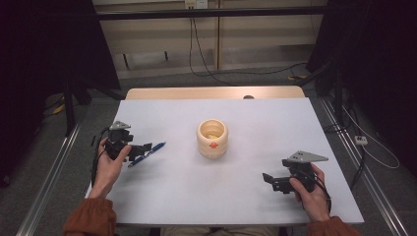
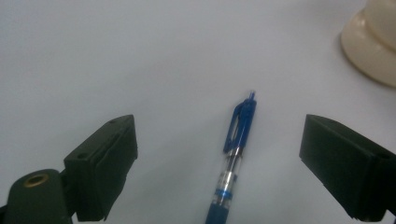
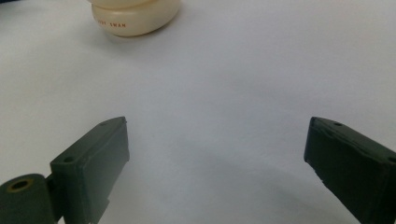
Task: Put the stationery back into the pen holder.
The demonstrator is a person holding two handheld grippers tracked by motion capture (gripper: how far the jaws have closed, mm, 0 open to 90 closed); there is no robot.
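A blue pen (image 1: 149, 153) lies flat on the white table (image 1: 221, 196) at the left. My left gripper (image 1: 142, 150) rests over it, held by a hand, jaws open. In the left gripper view the pen (image 2: 236, 154) lies between the two spread jaws of the left gripper (image 2: 218, 133), closer to neither pad and touching none. A cream cup (image 1: 212, 139) with an orange mark stands at the table's middle. My right gripper (image 1: 268, 179) sits at the near right, and in its own view the right gripper (image 3: 219, 133) is open with bare table between its jaws.
The cup (image 2: 373, 46) shows at the upper right of the left gripper view, and the cup (image 3: 135, 18) at the top of the right gripper view. Beyond the table's far edge lie floor cables (image 1: 206, 69) and dark stands.
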